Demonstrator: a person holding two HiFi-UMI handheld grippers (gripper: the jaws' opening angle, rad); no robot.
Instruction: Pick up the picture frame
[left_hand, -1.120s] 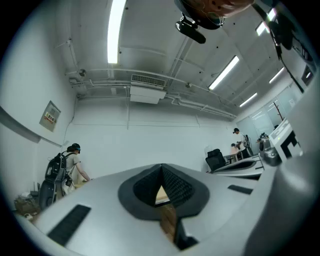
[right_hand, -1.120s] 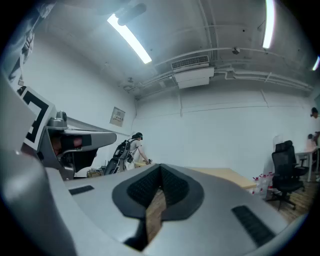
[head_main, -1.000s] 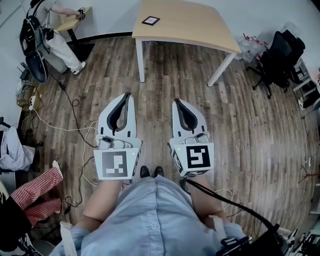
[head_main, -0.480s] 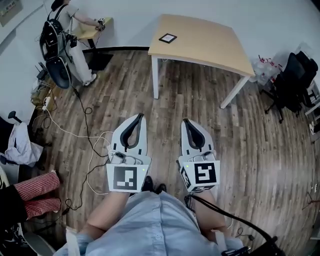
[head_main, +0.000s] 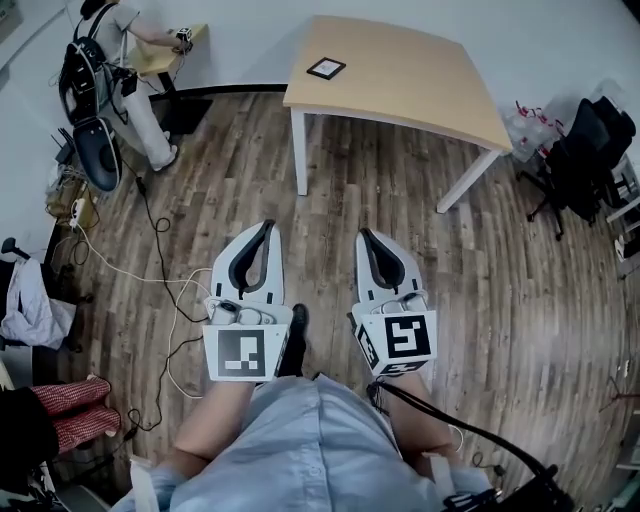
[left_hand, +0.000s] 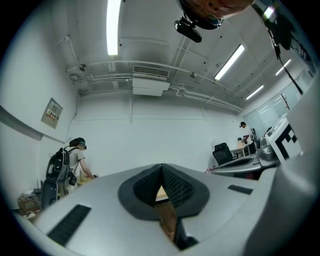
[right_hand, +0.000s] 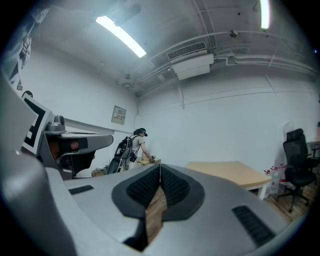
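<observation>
At the far left a person (head_main: 118, 50) with a black backpack stands at a small desk (head_main: 165, 48) against the wall. A small notice (left_hand: 52, 112) hangs on that wall (its print is too small for me to read). Loose cables (head_main: 150, 240) trail over the wooden floor (head_main: 500, 300) on the left side, and a red checked cloth (head_main: 70, 405) lies at the near left edge.

My left hand-held gripper (head_main: 267, 226) hangs low over the floor in front of me and points toward the far wall. Its jaws are closed, pads meeting at the tips, with nothing between them. The cube on it carries a black-and-white square marker (a pattern only, no letters).

The picture frame (head_main: 326, 68), small and dark, lies flat on the light wooden table (head_main: 420, 80), near the table's far left corner. It is well apart from both grippers.

My right hand-held gripper (head_main: 365, 234) sits just to the right of the left one, pointing the same way. Its jaws are also pressed together and empty. Its cube shows another black-and-white marker, again nothing readable. A black cable (head_main: 470, 425) runs from it toward the near right.

At the far right stand a black office chair (head_main: 585, 140) and a pale bag (head_main: 522, 118) with red bits showing.
</observation>
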